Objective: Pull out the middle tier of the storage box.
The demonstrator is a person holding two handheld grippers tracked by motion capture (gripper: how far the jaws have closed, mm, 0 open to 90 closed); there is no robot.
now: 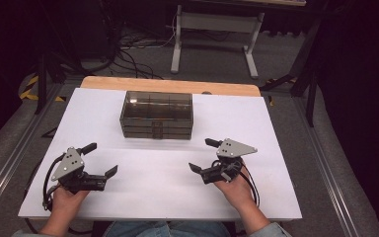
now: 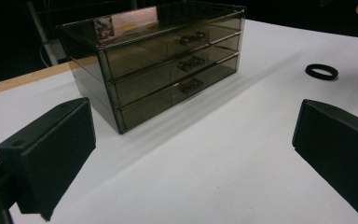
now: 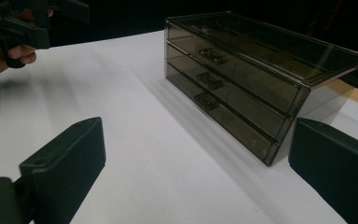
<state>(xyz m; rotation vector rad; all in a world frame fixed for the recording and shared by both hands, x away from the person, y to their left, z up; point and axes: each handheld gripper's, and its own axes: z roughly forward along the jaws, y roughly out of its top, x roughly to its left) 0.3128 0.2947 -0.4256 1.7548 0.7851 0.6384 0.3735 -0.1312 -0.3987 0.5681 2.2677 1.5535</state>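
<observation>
You are holding both claws, left (image 1: 100, 160) and right (image 1: 202, 155), spread apart, empty, near the smoky acrylic three-drawer organizer (image 1: 156, 114) standing mid-bench (image 1: 256, 128). It is probably light, rigid, slippery; pinch a drawer handle (image 2: 192, 86).

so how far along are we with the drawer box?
Nothing looks done: all three drawers of the drawer box are shut, and the black ring lies loose on the table. In hand: nothing. The left gripper and right gripper are open, apart from the box. Any drawer or ring handling is still left.
</observation>
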